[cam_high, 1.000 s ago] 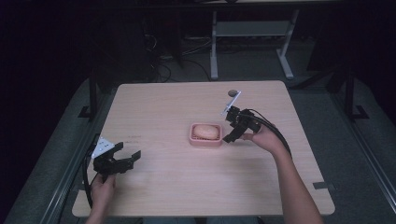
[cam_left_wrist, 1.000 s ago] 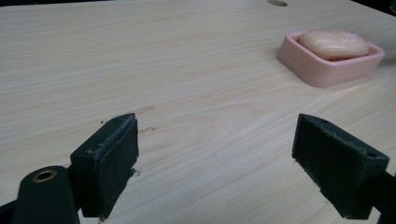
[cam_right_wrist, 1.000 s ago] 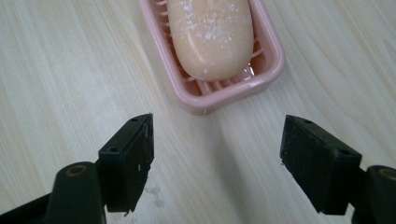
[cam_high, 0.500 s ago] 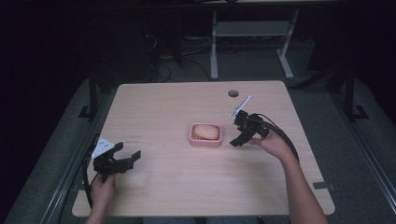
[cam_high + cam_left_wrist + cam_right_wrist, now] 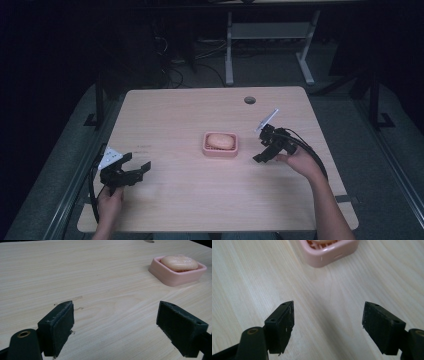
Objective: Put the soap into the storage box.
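Centrally on the pale wooden table [image 5: 200, 200], a pink soap dish [image 5: 220, 146] sits flat with a peach-coloured bar of soap [image 5: 220, 140] lying inside it. The bar fills most of the tray and rises above its rim. In the left gripper view the soap dish [image 5: 175, 275] is at about two o'clock, and the bar of soap [image 5: 179, 263] rests level within its walls. In the right gripper view only the near wall and corner of the soap dish [image 5: 329, 252] show at twelve o'clock, with a ribbed inner floor just visible behind the rim.

The left gripper [image 5: 127, 170] hangs low over the table at about eight o'clock from the dish, well apart from it, held by the person's left hand [image 5: 109, 200]. Its jaws are spread wide with bare wood between them, pinching nothing; the left gripper [image 5: 115, 327] view shows this clearly.

The right gripper [image 5: 265, 150] is near the dish at three o'clock, held by the right hand [image 5: 302, 162], its jaws pointing toward the dish. The right gripper [image 5: 328, 327] view shows its jaws also spread wide and empty above the table, apart from the dish.

A round cable hole [image 5: 249, 100] lies in the table near the far edge, at about one o'clock from the dish.
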Demonstrator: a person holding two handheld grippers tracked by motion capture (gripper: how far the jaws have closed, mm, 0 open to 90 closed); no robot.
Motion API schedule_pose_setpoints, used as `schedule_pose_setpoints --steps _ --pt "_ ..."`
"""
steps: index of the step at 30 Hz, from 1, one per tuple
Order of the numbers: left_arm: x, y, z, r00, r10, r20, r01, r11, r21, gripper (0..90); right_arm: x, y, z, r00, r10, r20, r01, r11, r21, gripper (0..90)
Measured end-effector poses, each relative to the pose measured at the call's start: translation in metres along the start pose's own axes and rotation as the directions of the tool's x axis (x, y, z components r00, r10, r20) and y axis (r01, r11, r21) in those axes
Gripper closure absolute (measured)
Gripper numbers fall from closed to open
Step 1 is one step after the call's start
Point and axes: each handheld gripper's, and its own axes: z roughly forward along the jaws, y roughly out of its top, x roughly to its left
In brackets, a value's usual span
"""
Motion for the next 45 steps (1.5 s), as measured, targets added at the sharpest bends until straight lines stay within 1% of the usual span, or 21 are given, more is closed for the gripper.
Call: schedule_pose_setpoints --steps 2,10,12,15,21,23,25,28,34,36,45 --pt "0.0 0.0 0.0 1.0 0.001 0.001 -0.001 1.0 0.001 14.3 -0.001 -0.004 0.0 0.9999 0.01 -0.003 -0.01 1.0 0.003 25.4" --pt "0.0 0.0 0.0 1.0 0.0 0.002 0.0 1.0 0.0 14.3 -0.001 -0.02 -0.003 0.9995 0.033 0.001 -0.033 0.999 -0.016 25.6" --pt "0.0 0.0 0.0 1.0 0.0 0.002 0.0 1.0 0.001 14.3 -0.001 -0.023 -0.004 0.9992 0.039 -0.001 -0.039 0.999 -0.007 25.6" --pt "0.0 0.0 0.0 1.0 -0.001 0.004 0.001 1.0 0.001 14.3 0.001 -0.028 -0.007 0.9994 0.035 0.01 -0.034 0.999 -0.025 25.6" --pt "0.0 0.0 0.001 0.9998 -0.009 0.018 0.009 1.0 0.002 14.3 0.003 -0.038 -0.008 0.999 0.044 0.009 -0.044 0.999 -0.032 25.6" --pt "-0.001 0.0 0.001 0.9997 -0.01 0.021 0.01 0.9999 0.002 14.3 0.004 -0.04 -0.008 0.9988 0.048 0.01 -0.048 0.999 -0.021 25.6" --pt "-0.001 0.0 0.001 0.9997 -0.011 0.021 0.011 0.9999 0.002 14.3 0.005 -0.043 -0.009 0.9988 0.045 0.017 -0.045 0.998 -0.035 25.6" --pt "-0.001 -0.001 0.001 0.9997 -0.011 0.02 0.011 0.9999 0.001 14.2 0.006 -0.048 -0.01 0.9985 0.054 0.012 -0.053 0.998 -0.041 25.6" --pt "-0.001 -0.001 0.001 0.9998 -0.001 0.02 0.001 0.9999 0.01 14.3 0.007 -0.059 -0.01 0.9966 0.082 0.001 -0.082 0.995 -0.051 25.6" --pt "-0.001 -0.001 0.001 0.9998 -0.002 0.019 0.002 0.9999 0.01 14.3 0.008 -0.063 -0.01 0.9969 0.079 0.006 -0.078 0.995 -0.058 25.7" --pt "-0.001 -0.001 0.002 0.9999 0.001 0.016 -0.002 0.9999 0.016 14.3 0.013 -0.078 -0.011 0.996 0.09 0.007 -0.089 0.993 -0.074 25.7"
